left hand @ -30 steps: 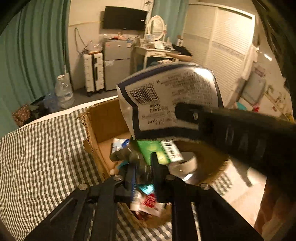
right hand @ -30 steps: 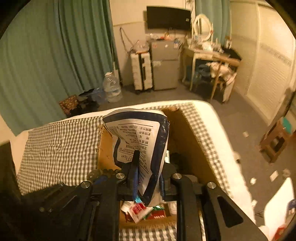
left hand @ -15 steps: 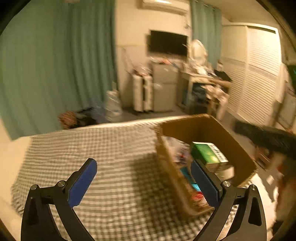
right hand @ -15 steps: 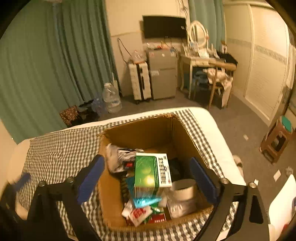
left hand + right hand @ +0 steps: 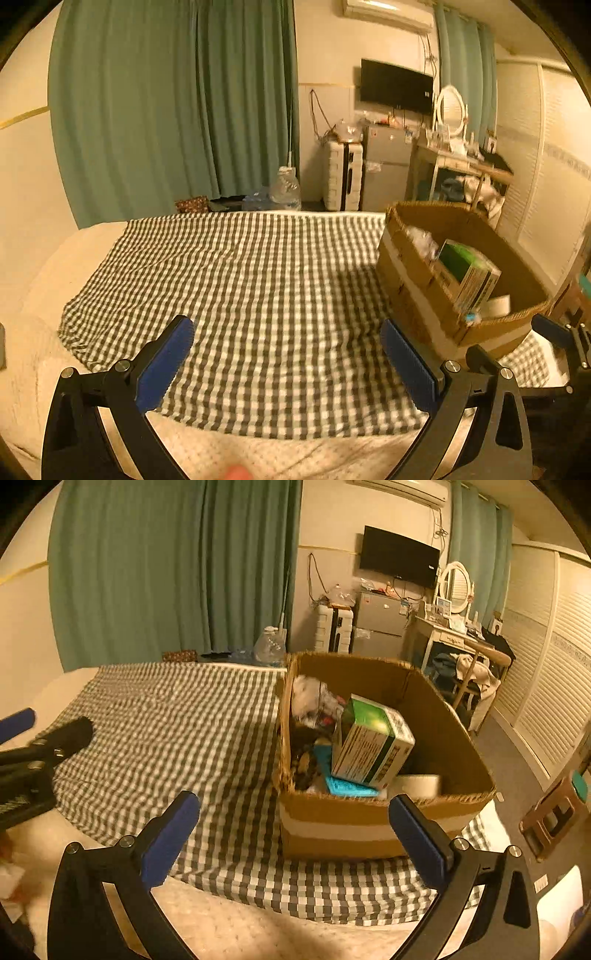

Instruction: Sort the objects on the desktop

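Now left gripper (image 5: 286, 354) spread wide, right gripper (image 5: 293, 823) likewise, facing cardboard box (image 5: 369, 823).

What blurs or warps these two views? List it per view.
Left wrist view: warm amber light, fisheye bending of the walls, the cardboard box smeared at the right. Right wrist view: same amber cast, the green box and checkered cloth softly blurred, dark corners.

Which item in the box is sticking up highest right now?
The green-topped carton, tilted and poking above everything else in the cardboard box. The turquoise flat item and white tape roll sit lower beside it.
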`<state>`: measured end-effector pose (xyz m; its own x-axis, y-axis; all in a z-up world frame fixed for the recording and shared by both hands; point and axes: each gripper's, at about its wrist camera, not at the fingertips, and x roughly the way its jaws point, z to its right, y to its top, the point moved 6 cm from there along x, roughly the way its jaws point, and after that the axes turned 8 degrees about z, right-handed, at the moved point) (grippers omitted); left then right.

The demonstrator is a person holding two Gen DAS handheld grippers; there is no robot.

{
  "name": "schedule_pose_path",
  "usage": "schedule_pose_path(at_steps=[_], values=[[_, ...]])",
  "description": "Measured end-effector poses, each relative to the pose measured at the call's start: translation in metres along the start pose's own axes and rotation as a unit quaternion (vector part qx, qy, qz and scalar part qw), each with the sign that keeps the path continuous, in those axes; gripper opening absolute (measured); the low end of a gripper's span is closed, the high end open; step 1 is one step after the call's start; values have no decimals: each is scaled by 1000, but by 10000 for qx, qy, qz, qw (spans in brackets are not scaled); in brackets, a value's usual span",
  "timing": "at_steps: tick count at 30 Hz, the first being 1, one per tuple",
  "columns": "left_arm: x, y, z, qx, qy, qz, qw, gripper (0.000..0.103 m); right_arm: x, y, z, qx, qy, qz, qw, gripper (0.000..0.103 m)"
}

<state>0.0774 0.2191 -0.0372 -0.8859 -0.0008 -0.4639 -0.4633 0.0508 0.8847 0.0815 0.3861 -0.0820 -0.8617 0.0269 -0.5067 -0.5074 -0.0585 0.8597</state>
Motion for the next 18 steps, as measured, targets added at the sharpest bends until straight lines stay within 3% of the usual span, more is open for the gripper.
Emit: schedule_pose_path(at_steps=[2, 8, 18], values=[[-1, -2, -1, -14, 24, 66, 10000, 103, 9, -10, 6, 178, -33, -152, 9997, 103], [5, -5, -8, -211, -15, -9, 9998, 103, -1, 1, 26, 722, -101, 117, 9973, 103], [14, -8, -11, -283, -85, -166, 9994, 103, -12, 24, 1, 124, -90, 347, 9993, 103]])
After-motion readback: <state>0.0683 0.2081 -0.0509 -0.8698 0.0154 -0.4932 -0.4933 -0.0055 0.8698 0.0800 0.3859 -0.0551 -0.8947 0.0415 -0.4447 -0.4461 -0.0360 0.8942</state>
